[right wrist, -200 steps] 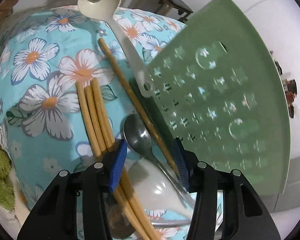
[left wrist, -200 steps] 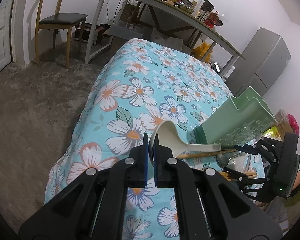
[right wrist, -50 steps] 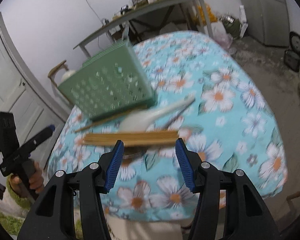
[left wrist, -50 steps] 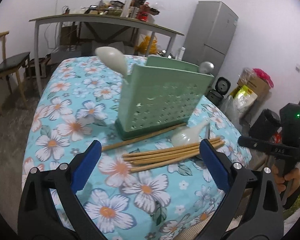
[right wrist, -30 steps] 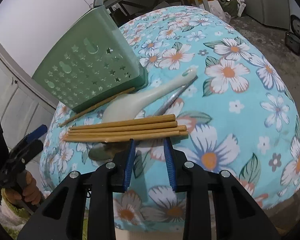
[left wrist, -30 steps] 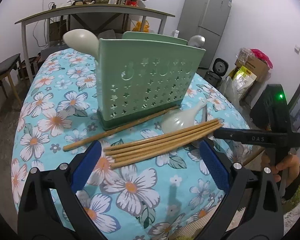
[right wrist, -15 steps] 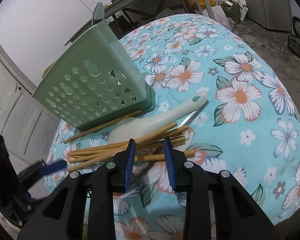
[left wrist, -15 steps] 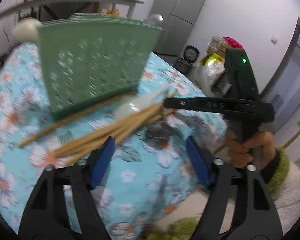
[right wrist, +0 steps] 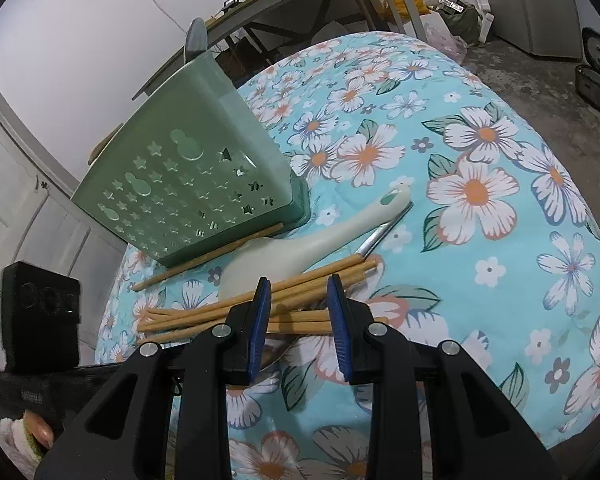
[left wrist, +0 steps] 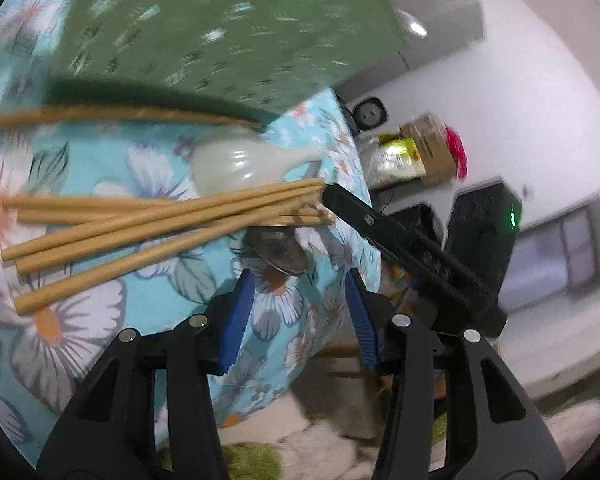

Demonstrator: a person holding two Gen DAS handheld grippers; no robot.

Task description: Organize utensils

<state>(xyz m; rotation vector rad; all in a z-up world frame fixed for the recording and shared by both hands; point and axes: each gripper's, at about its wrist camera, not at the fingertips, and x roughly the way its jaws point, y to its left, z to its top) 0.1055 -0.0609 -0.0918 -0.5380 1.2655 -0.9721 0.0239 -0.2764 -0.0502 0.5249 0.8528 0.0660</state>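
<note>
Wooden chopsticks (right wrist: 260,304) now fanned, left gripper (left wrist: 300,284) lower, closing empty, right gripper (right wrist: 296,300) part-spread, empty.

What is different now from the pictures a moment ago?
The left gripper dropped low and rolled in toward the metal spoon under the chopsticks, its fingers closing with nothing between them yet. The chopsticks, neatly parallel before, now lie fanned and crossed. The green holder, white spoon and right gripper stayed put.

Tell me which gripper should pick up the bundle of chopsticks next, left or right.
Right, probably. The right gripper has its fingers straddling the chopsticks at mid-length. The left gripper, jaws closing on nothing, points at the metal spoon near the table edge, beside the chopsticks' ends.
</note>
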